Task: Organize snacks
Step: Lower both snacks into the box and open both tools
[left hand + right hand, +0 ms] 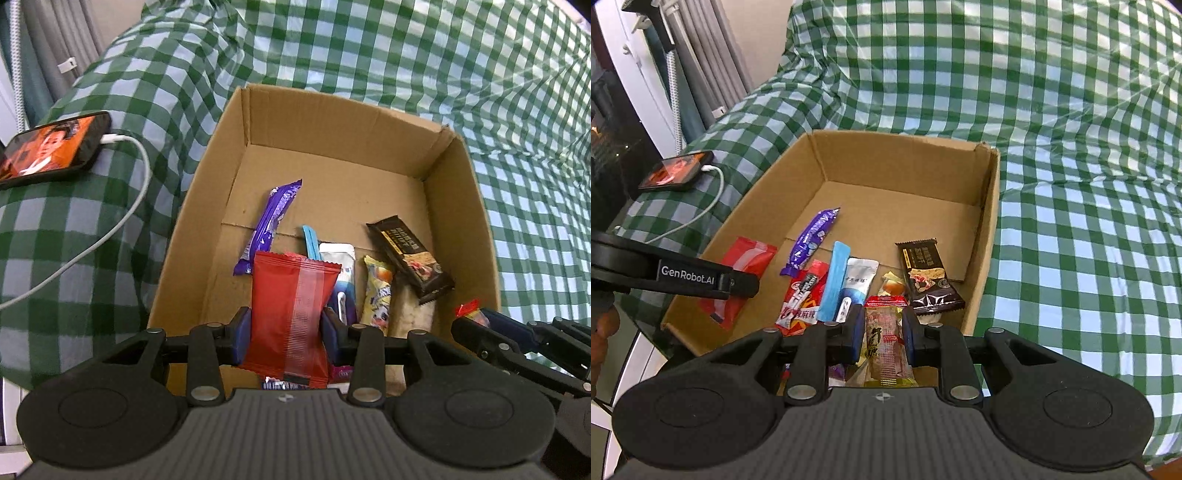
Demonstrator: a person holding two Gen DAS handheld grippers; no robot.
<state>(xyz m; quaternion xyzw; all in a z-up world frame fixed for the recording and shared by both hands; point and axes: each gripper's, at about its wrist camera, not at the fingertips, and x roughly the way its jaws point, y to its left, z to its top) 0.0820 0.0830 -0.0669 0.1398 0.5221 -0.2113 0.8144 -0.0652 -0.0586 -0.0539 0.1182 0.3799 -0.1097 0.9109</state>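
Covering the bed, green checked cloth (1071, 147), cardboard box (991, 221), phone (51, 147) charging alongside.

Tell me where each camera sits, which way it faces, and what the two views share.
Left wrist: rides the left gripper, facing down into the cardboard box; its fingers clamp a red packet, and the right gripper shows at the right edge.
Right wrist: rides the right gripper, facing into the same box from its near right; it clamps a clear snack bar, and the left gripper with the red packet shows at left.
Shared: box, purple bar, black bar, phone, checked cloth.
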